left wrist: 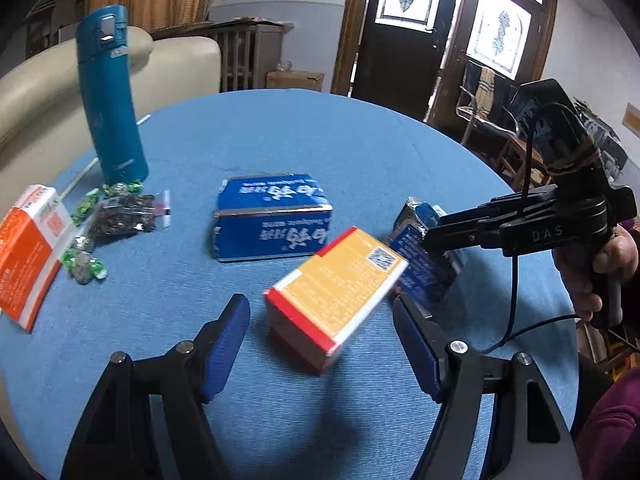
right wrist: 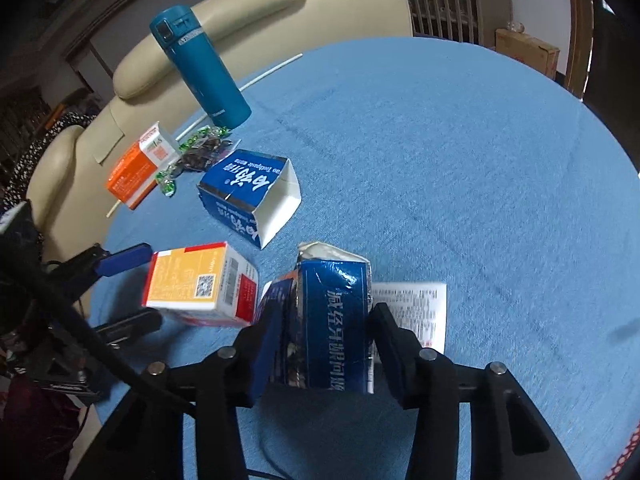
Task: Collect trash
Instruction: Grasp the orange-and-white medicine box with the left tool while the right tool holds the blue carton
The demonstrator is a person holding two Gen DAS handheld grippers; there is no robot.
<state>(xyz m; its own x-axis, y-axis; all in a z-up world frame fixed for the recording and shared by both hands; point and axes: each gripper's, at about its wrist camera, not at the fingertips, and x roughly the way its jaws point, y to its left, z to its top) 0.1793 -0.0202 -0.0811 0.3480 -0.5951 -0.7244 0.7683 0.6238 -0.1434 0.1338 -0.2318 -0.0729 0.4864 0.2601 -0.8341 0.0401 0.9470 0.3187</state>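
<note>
A crumpled dark blue carton (right wrist: 332,320) stands on the blue tablecloth (right wrist: 460,160), and my right gripper (right wrist: 327,310) is shut on it, pads pressing both sides. A printed paper slip (right wrist: 416,312) lies beside and partly under the carton. In the left wrist view my left gripper (left wrist: 320,300) is open around a yellow and red box (left wrist: 336,292), with gaps on both sides. Behind that box the right gripper (left wrist: 432,240) grips the carton (left wrist: 424,272). An open blue toothpaste box (left wrist: 272,216) lies further back.
At the far left stand a teal flask (left wrist: 112,100), an orange and white box (left wrist: 28,252), several green-wrapped candies (left wrist: 86,264) and a small bag of dark bits (left wrist: 124,216). A thin white stick (right wrist: 272,70) lies near the edge. A cream sofa (right wrist: 260,12) sits behind.
</note>
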